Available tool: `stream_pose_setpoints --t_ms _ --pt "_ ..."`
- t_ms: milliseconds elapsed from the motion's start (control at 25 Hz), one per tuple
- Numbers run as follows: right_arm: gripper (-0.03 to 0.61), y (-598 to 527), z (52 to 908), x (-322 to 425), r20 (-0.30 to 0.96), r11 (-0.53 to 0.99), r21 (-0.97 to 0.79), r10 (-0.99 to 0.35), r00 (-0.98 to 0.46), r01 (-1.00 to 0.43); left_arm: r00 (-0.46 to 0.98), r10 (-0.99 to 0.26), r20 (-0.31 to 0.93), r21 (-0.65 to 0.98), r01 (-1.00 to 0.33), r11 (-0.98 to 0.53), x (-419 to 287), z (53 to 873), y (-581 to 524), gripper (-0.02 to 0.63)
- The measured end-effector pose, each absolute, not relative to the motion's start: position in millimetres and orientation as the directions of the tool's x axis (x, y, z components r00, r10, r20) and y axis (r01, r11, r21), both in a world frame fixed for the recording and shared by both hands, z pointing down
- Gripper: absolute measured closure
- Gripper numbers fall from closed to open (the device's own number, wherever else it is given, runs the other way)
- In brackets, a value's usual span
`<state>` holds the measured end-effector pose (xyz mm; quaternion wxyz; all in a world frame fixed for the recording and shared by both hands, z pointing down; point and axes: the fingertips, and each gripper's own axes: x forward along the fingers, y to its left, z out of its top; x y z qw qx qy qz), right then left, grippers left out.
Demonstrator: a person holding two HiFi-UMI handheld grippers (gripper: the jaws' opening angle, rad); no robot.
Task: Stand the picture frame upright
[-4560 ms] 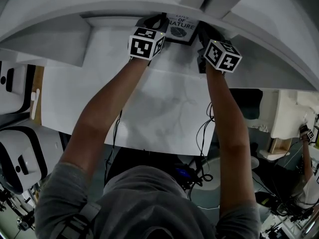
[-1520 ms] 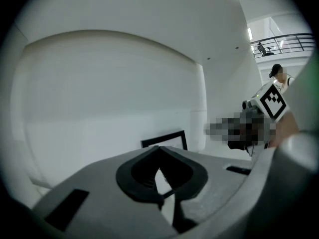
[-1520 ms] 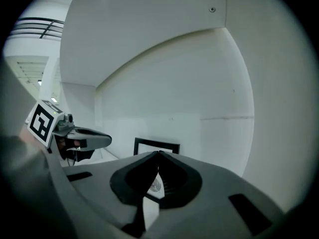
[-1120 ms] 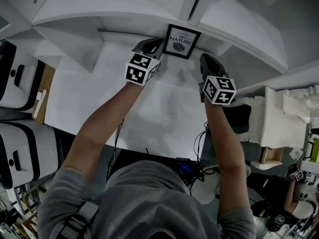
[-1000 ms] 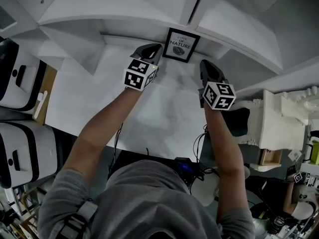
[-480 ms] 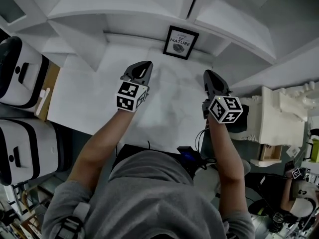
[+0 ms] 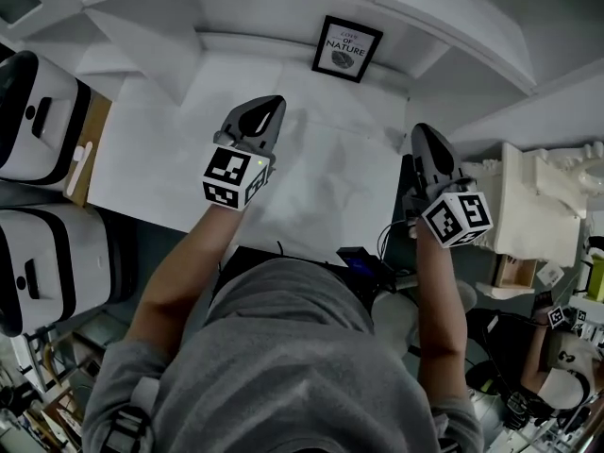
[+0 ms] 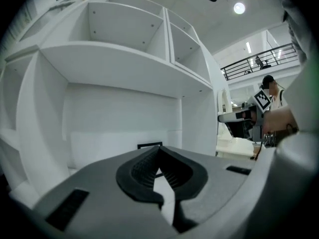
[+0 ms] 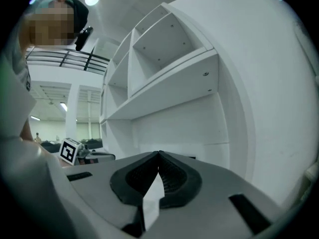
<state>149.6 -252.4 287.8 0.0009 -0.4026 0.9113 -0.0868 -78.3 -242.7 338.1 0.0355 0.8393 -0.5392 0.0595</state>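
Two tools, the left tool (image 7: 266,113) and the right tool (image 7: 429,142), are pressed together, holding nothing. Well beyond them the picture frame (image 7: 347,49), lettered "OF NATURE", stands upright at the back of the white desk (image 7: 160,159).

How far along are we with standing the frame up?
Done: the picture frame stands upright at the back of the white shelf. In hand: nothing. The left tool and right tool are both shut, empty and apart from the frame. Left: apparently nothing.

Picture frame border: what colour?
The picture frame has a black border; best seen in the head view.
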Motion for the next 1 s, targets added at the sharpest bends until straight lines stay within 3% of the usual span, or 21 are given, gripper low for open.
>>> stream_pose_setpoints --t_ms 480,1000 --pt "0.552 -205.4 255.0 184.9 -0.06 0.614 -0.284 -0.778 -0.626 -0.736 0.351 -0.933 0.077 0.031 -0.936 -0.35 -95.6 315.5 -201.8 0.606" --pt "0.552 -189.1 250.8 172.9 -0.078 0.641 -0.234 -0.762 -0.643 -0.731 0.321 -0.943 0.088 0.02 -0.947 -0.321 -104.3 317.3 -172.2 0.607"
